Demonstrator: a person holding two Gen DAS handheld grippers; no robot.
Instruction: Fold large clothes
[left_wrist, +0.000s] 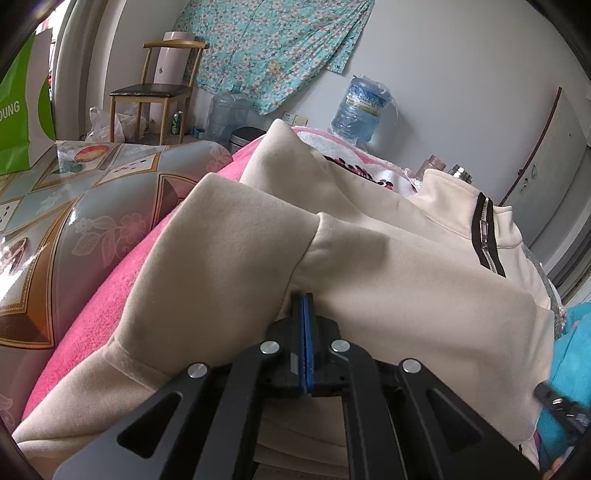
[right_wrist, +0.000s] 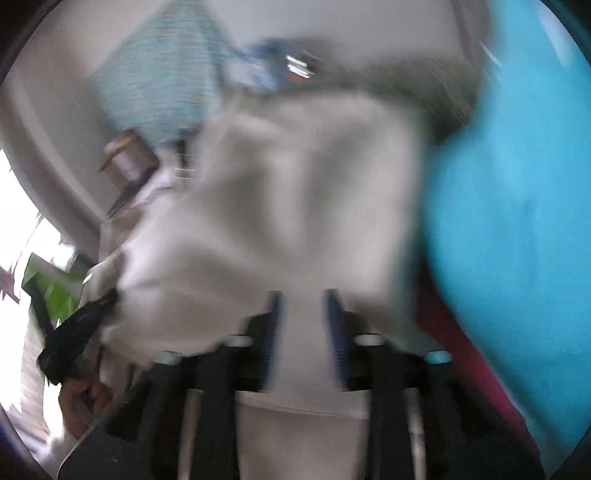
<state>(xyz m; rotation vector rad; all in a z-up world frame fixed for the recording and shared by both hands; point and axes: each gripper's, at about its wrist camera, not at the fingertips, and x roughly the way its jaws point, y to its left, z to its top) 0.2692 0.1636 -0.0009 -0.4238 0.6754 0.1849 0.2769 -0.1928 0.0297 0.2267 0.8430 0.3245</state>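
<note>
Pinching the cream jacket (left_wrist: 369, 266), left tool (left_wrist: 307, 301) is clamped; right tool (right_wrist: 301, 299) stands apart.

wooden chair (left_wrist: 159, 88) by the wall — water jugs (left_wrist: 357, 109), floral cloth (left_wrist: 273, 48).

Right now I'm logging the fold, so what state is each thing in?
Left tool: shut on the cream jacket.
Right tool: fingers apart with cream fabric between them; too blurred to tell the grip.
Cream jacket: bunched and lifted over the pink blanket.
Jacket zipper: closed at the collar.
</note>
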